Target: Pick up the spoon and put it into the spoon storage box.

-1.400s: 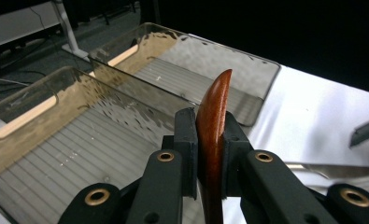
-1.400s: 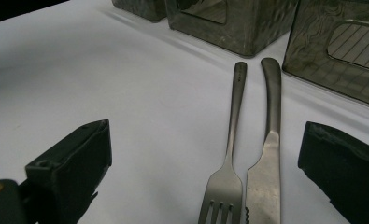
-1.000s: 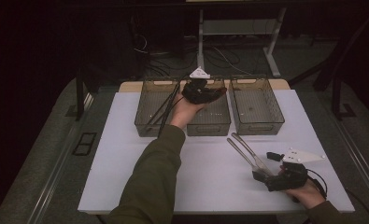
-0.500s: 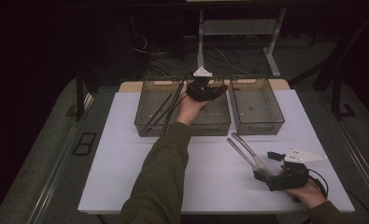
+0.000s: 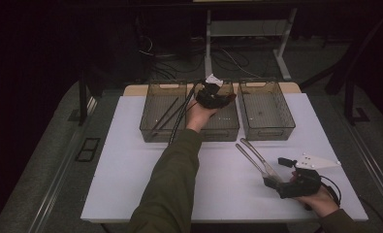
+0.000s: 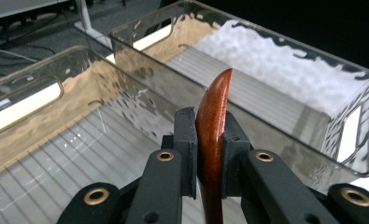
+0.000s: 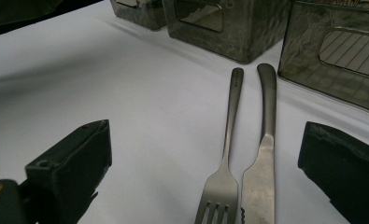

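My left gripper (image 5: 217,97) hangs over the middle clear bin (image 5: 228,130) at the far side of the white table (image 5: 131,165). In the left gripper view its jaws are shut on a slim reddish-brown wooden piece (image 6: 213,116), whose pointed tip stands up above the pads; the ribbed floor of a bin (image 6: 56,154) lies below. My right gripper (image 5: 275,180) rests at the near right of the table, open. A steel fork (image 7: 229,135) and a steel knife (image 7: 266,144) lie side by side on the table between its wide jaws, handles pointing toward the bins.
Three clear bins stand in a row at the far edge. The left bin (image 5: 150,104) holds dark thin sticks (image 5: 172,114); the right bin (image 5: 276,132) looks bare inside. Beyond the table are table legs and cables on a dark floor.
My left gripper has sunk a little toward the middle bin with the wooden piece still in it. The right hand, fork and knife have stayed put.
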Tool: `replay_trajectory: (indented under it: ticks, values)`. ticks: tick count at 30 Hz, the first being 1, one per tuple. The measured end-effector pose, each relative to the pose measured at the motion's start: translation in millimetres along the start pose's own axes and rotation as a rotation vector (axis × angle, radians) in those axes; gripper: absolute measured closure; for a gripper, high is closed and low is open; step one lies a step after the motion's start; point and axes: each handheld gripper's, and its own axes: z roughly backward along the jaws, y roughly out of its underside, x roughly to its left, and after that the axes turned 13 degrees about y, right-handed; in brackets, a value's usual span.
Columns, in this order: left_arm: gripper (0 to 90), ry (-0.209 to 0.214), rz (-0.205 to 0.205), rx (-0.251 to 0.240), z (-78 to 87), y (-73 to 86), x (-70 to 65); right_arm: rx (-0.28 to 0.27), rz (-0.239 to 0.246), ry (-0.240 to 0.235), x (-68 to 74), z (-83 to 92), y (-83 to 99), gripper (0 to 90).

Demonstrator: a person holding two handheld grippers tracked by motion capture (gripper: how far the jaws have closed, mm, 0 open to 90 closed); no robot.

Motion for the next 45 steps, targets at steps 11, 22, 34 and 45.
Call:
replay_trajectory:
  ticks: [11, 22, 34, 45]
  values:
    - [66.5, -0.017, -0.015, 0.012, 3.4, -1.5, -3.7, 0.002, -0.002, -0.002, -0.5, 0.6, 0.0, 2.1]
    - [49.1, 0.044, -0.031, -0.033, 42.5, -3.2, -21.2, 0.004, -0.002, 0.003, -1.4, 0.4, 0.3, 2.1]
    - [40.3, 0.093, -0.084, -0.014, 86.1, 25.7, -52.6, 0.01, -0.003, 0.008, -1.3, -0.2, 0.4, 2.1]
    - [36.5, 0.102, -0.121, -0.012, 115.9, 60.6, -80.1, 0.011, 0.0, 0.01, -0.9, -0.6, 0.4, 2.1]
